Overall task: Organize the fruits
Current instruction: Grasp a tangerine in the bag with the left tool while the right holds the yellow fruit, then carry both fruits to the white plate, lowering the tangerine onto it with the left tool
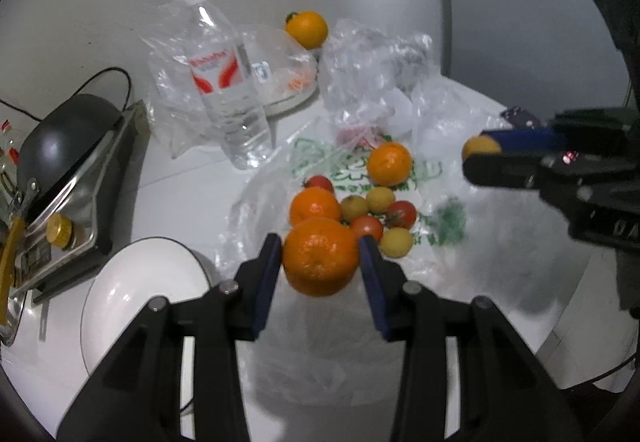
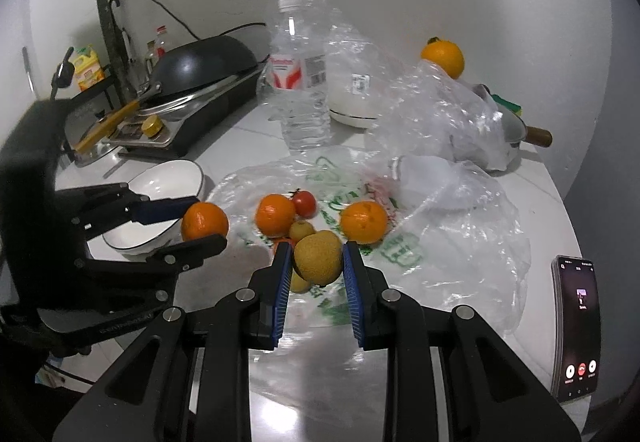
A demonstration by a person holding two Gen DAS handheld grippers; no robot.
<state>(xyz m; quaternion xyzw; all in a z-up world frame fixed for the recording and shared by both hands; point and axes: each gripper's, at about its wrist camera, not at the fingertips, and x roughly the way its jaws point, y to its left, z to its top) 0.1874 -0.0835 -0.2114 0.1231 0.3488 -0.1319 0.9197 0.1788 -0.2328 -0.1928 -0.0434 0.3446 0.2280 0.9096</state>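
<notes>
Plastic bag (image 1: 452,250) spreads under both tools, carrying loose oranges (image 1: 389,163) and tomatoes (image 1: 401,212). Left tool (image 1: 320,258) clamps an orange (image 1: 320,257); right tool (image 2: 316,262) pinches a yellow-brown fruit (image 2: 318,258). Left of them an empty white bowl (image 1: 132,298) sits near the worktop (image 2: 556,201) edge.

Left gripper (image 1: 320,262): your blue-padded fingers (image 1: 266,274) clamp a large round orange tangerine (image 1: 320,256), lifted above the pile.
Right gripper (image 1: 478,155): you see it enter from the right, pinching a small yellow-brown round fruit (image 1: 476,146).
Pile: two more orange tangerines (image 1: 389,163), small red tomatoes (image 1: 401,212) and small yellow fruits (image 1: 381,199) lie close together on a crinkled clear plastic bag with green print (image 1: 432,177).
Left of you: a white bowl with a dark rim (image 1: 132,282), near a black pan (image 1: 60,139).
Behind: a clear plastic water bottle with a red label (image 1: 228,81) stands upright.
</notes>
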